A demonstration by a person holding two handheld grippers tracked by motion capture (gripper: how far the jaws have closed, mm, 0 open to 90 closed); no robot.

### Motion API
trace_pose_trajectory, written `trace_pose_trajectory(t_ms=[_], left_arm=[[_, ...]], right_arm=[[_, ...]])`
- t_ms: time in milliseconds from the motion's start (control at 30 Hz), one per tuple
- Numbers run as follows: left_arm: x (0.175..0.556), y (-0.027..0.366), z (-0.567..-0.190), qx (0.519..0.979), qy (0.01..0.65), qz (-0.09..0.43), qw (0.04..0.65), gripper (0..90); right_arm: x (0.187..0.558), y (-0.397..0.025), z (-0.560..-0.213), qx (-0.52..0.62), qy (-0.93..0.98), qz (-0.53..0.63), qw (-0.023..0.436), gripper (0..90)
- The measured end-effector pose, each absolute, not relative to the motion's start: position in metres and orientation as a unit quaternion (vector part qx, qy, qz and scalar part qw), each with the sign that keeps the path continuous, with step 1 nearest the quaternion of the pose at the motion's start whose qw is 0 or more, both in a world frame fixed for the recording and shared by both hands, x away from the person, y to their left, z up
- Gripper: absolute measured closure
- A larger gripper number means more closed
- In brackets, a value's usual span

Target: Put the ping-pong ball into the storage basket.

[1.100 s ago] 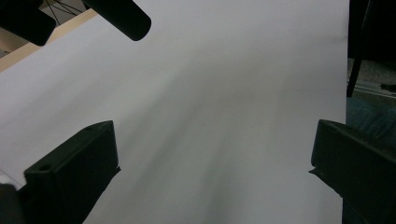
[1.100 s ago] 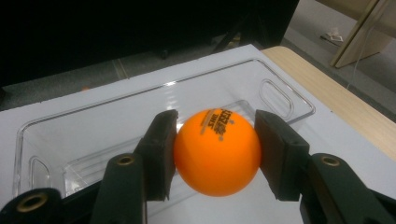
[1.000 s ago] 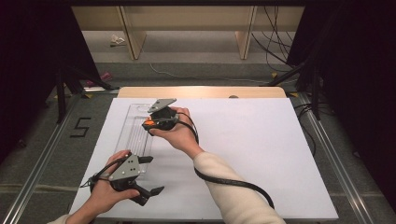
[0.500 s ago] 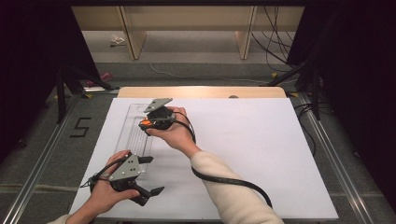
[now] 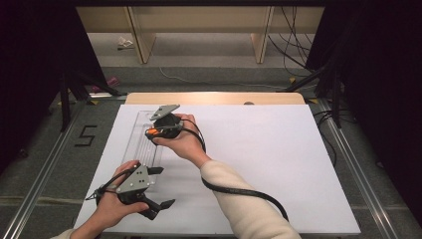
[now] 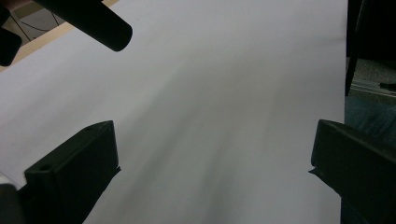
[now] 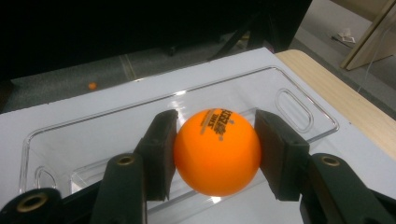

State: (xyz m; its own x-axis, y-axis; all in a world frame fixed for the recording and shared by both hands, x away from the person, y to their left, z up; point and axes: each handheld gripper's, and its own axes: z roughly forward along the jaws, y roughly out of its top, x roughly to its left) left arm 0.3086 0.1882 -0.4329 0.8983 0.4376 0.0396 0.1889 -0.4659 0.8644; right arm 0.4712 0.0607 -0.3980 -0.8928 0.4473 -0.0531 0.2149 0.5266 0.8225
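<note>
The orange ball (image 7: 217,151) sits pinched between the right gripper (image 7: 215,154) jaws, above the clear tray (image 7: 299,105) at the counter's far left. Uneven squeeze could squirt it free. The left gripper (image 5: 142,191) idles near, jaws wide.

Worktop (image 5: 278,97) of pale wood is covered almost fully by a white sheet (image 5: 259,164); a wood strip is left bare at the far edge. A clear plastic tray (image 5: 142,142) is laid flat on the sheet's left part, lengthwise.
</note>
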Motion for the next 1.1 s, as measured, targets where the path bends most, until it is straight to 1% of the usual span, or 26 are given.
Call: trace_pose_trajectory(t_ms=[1100], left_arm=[[0.308, 0.188, -0.433, 0.847, 0.183, 0.128, 0.482, 0.5]], right_arm=[[0.474, 0.079, -0.404, 0.182, 0.873, 0.436, 0.122, 51.4]])
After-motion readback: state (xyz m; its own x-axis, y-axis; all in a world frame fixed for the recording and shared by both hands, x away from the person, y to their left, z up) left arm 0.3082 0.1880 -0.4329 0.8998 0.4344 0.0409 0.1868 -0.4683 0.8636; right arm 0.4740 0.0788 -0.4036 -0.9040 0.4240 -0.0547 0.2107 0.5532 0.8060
